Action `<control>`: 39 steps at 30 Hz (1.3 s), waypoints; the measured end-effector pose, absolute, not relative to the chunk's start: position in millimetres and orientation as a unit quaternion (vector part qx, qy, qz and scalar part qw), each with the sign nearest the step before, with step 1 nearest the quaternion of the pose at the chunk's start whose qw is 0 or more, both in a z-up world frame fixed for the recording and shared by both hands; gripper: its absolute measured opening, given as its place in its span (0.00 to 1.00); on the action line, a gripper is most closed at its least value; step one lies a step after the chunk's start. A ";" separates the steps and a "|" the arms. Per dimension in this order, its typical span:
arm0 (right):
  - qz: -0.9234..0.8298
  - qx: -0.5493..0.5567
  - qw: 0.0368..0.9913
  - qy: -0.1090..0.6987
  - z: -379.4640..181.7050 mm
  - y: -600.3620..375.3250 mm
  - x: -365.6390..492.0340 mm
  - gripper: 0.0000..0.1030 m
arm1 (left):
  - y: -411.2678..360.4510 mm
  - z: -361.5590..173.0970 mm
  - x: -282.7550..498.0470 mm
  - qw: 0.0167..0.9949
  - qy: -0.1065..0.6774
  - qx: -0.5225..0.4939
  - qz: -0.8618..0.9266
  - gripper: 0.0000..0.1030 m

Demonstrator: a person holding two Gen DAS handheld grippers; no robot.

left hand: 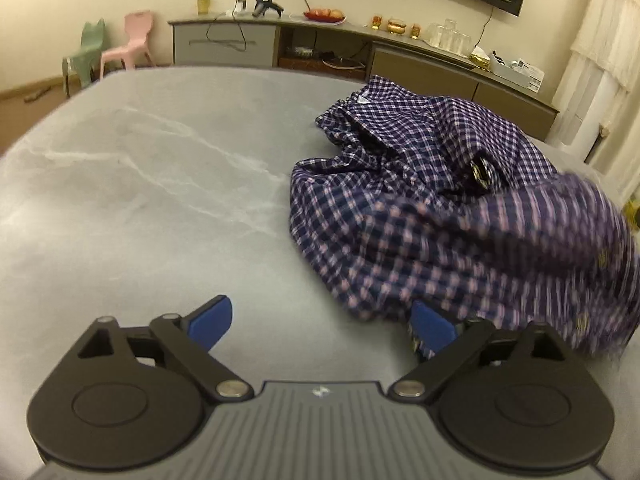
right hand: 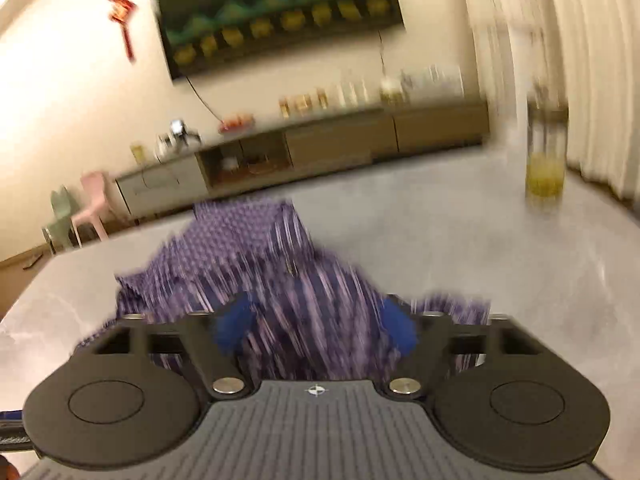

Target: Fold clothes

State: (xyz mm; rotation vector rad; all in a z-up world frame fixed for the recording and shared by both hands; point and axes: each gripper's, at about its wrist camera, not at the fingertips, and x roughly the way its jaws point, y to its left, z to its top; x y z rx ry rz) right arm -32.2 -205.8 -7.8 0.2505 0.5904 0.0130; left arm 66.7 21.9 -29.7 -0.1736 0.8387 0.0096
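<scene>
We see the checked shirt (left hand: 420,184) lying crumpled in a loose heap on the grey marble table (left hand: 140,200), filling the right half of the left wrist frame, its collar toward the upper middle and a blurred flap spilling to the lower right. It is bunched, with no flat panel or crisp fold showing.

Our left gripper (left hand: 320,326) sits at the bottom of that frame with its blue fingers (left hand: 212,322) spread wide, nothing between them, the right-hand finger just at the shirt's near hem.

In the right wrist view, heavily smeared by motion, our right gripper (right hand: 316,326) has its fingers apart with the shirt's cloth (right hand: 260,264) lying between and beyond them; we cannot tell whether it has any hold. A glass of yellow liquid (right hand: 546,156) stands at the frame's upper right, well apart.

We judge the step to be sorting out the heap. Next comes finding an edge or shoulder and spreading the shirt flat.
</scene>
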 end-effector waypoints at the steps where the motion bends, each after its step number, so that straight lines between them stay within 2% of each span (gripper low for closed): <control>1: 0.014 0.119 0.948 0.295 -9.7 -203.6 -28.4 0.78 | 19.3 -33.1 75.9 0.907 0.413 -0.088 -0.004 0.99; 2: 0.023 0.115 0.947 0.300 -11.5 -201.4 -24.7 0.78 | 15.5 -37.4 85.8 0.903 0.419 -0.091 -0.014 0.99; 3: 0.031 0.111 0.945 0.305 -13.3 -199.2 -20.9 0.73 | 9.9 -42.1 95.5 0.903 0.421 -0.086 -0.023 0.93; 5: 0.047 0.102 0.941 0.318 -17.8 -194.3 -12.9 0.44 | 0.7 -41.5 106.4 0.911 0.406 -0.054 -0.045 0.37; 6: 0.056 0.093 0.937 0.331 -21.4 -189.9 -8.0 0.23 | -0.4 -37.2 113.8 0.911 0.404 -0.045 -0.062 0.07; 7: 0.063 0.086 0.939 0.327 -19.3 -186.4 -7.0 0.13 | 7.2 -24.8 117.9 0.917 0.389 -0.055 -0.065 0.06; 9: 0.098 0.096 0.947 0.290 -6.5 -186.0 -16.3 0.11 | 31.5 10.0 118.8 0.936 0.340 -0.078 -0.055 0.05; 10: 0.132 0.108 0.949 0.266 3.6 -185.0 -24.1 0.05 | 45.9 30.8 115.1 0.947 0.307 -0.082 -0.047 0.05; 12: 0.188 0.125 0.948 0.227 19.2 -184.3 -38.2 0.05 | 78.9 58.4 111.5 0.953 0.280 -0.110 -0.036 0.06; 14: 0.189 0.125 0.948 0.224 19.5 -185.5 -41.1 0.06 | 93.8 51.7 113.1 0.951 0.297 -0.081 -0.020 0.08; 15: 0.174 0.133 0.945 0.241 12.7 -188.0 -35.5 0.12 | 96.2 39.5 115.4 0.946 0.318 -0.056 -0.017 0.14; 16: 0.159 0.145 0.940 0.263 5.0 -192.6 -28.0 0.25 | 98.5 23.0 116.6 0.940 0.338 -0.041 -0.007 0.21; 17: 0.144 0.157 0.935 0.283 -2.3 -197.2 -21.8 0.33 | 102.0 4.3 114.8 0.934 0.355 -0.045 -0.003 0.25; 18: 0.128 0.163 0.934 0.293 -7.6 -200.2 -19.1 0.47 | 106.0 -14.6 112.1 0.927 0.371 -0.055 -0.002 0.34; 19: 0.116 0.160 0.934 0.296 -10.9 -199.6 -14.9 0.55 | 108.7 -25.7 109.5 0.921 0.381 -0.075 -0.005 0.41; 20: 0.105 0.155 0.935 0.299 -13.5 -198.9 -11.1 0.60 | 110.9 -33.8 106.9 0.916 0.389 -0.098 -0.009 0.44; 22: 0.097 0.138 0.940 0.296 -11.5 -194.3 -1.8 0.81 | 107.3 -39.9 105.1 0.914 0.389 -0.112 -0.035 0.60; 25: 0.100 0.104 0.946 0.289 -0.6 -177.8 32.8 0.87 | 100.1 -42.9 107.7 0.918 0.384 -0.085 -0.047 0.63; 27: 0.114 0.077 0.946 0.294 9.2 -162.5 61.8 0.93 | 104.0 -46.4 115.0 0.914 0.387 -0.109 -0.059 0.63; 29: 0.120 0.047 0.943 0.307 9.0 -144.3 100.2 0.93 | 107.5 -49.1 117.5 0.913 0.384 -0.117 -0.068 0.63; 30: 0.113 0.027 0.941 0.319 4.6 -135.3 121.9 0.93 | 109.2 -50.5 118.3 0.913 0.382 -0.120 -0.073 0.59; 31: 0.105 0.011 0.936 0.336 -2.8 -128.3 145.3 0.86 | 110.3 -52.2 119.2 0.914 0.380 -0.116 -0.078 0.46; 32: 0.106 0.002 0.927 0.361 -12.2 -122.3 167.7 0.74 | 111.1 -53.7 120.5 0.915 0.380 -0.111 -0.080 0.30; 33: 0.107 -0.005 0.916 0.386 -21.3 -117.0 188.4 0.28 | 112.5 -53.9 122.1 0.913 0.383 -0.110 -0.084 0.07; 34: 0.108 -0.009 0.908 0.405 -26.1 -113.7 200.5 0.11 | 115.9 -52.5 121.1 0.913 0.382 -0.116 -0.086 0.06; 36: 0.114 -0.007 0.919 0.377 -12.9 -109.6 198.6 0.06 | 122.2 -41.1 116.1 0.922 0.359 -0.122 -0.075 0.05; 39: 0.110 0.071 0.962 0.240 56.6 -133.0 133.1 0.06 | 129.5 -21.6 102.9 0.932 0.331 -0.132 -0.070 0.05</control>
